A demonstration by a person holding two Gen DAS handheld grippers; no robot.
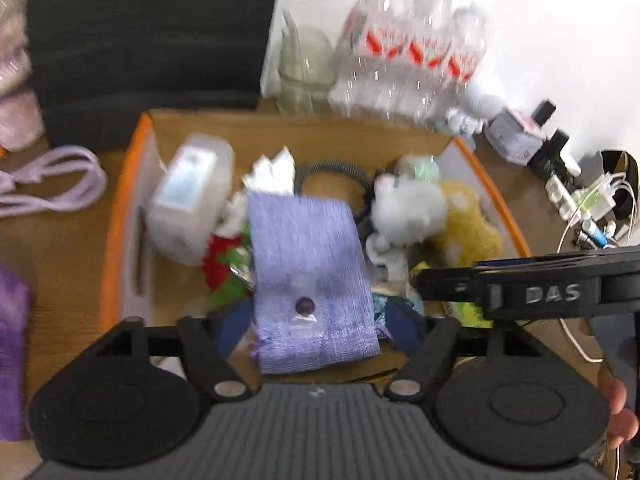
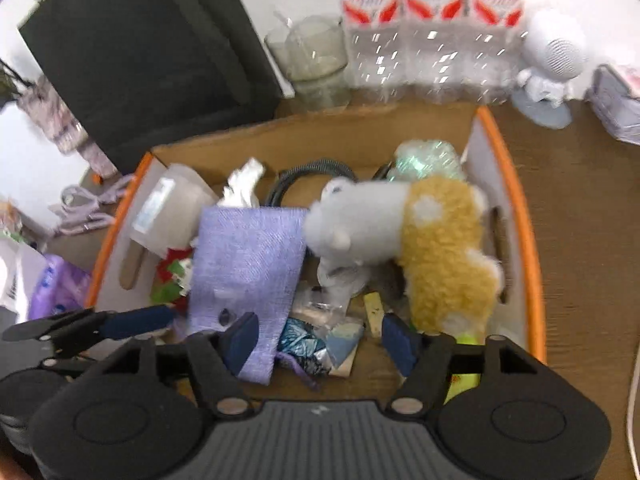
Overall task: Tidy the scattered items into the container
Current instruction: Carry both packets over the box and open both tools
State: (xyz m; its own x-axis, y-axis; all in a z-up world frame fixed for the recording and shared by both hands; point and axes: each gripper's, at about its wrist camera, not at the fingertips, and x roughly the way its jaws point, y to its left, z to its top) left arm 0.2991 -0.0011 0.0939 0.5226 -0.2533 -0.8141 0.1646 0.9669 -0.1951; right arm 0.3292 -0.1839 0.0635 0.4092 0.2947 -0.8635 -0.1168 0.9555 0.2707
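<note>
An orange-rimmed cardboard box holds several items. A purple mesh pouch lies in its middle, beside a white and yellow plush toy, a clear plastic tub, white tissue and red-green wrappers. My left gripper is open, its fingers either side of the pouch's near end. My right gripper is open and empty above the box's near side, over foil wrappers. It shows as a black arm in the left wrist view.
A pack of water bottles, a glass jar and a black panel stand behind the box. A white fan and small boxes lie right. A lilac cable and purple packet lie left on the wooden table.
</note>
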